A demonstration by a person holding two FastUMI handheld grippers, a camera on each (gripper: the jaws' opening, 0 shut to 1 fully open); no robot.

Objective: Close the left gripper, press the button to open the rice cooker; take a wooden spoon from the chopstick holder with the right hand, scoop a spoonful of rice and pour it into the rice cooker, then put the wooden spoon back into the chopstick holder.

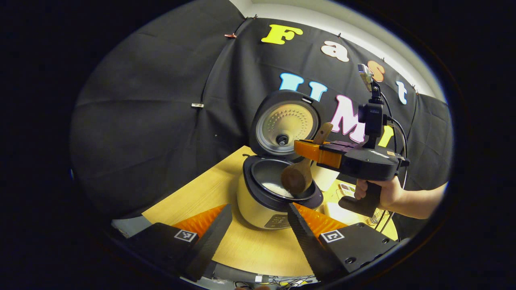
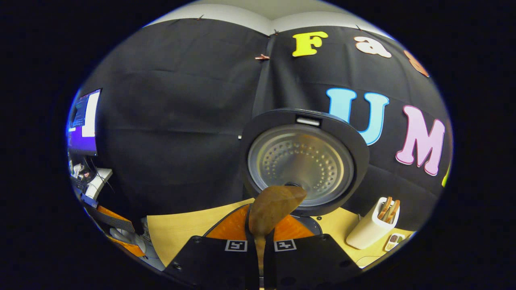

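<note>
The cream rice cooker (image 1: 258,207) stands on the wooden table with its lid (image 1: 285,125) swung up. White rice (image 1: 275,188) lies in the dark inner pot. My right gripper (image 1: 308,150) hovers over the pot's right side, shut on the wooden spoon (image 1: 297,177), whose bowl hangs down just above the rim. In the right gripper view the right gripper (image 2: 261,231) clamps the spoon (image 2: 274,207) by its handle, in front of the raised lid (image 2: 302,161). The left gripper (image 1: 258,231) stands open in front of the cooker, nothing between its fingers.
A white chopstick holder (image 2: 371,226) with wooden utensils stands at the table's right, a small tray (image 2: 394,240) beside it. A person's hand (image 1: 383,193) holds the right gripper's handle. A monitor (image 2: 84,121) and desk clutter sit beyond the table's left edge.
</note>
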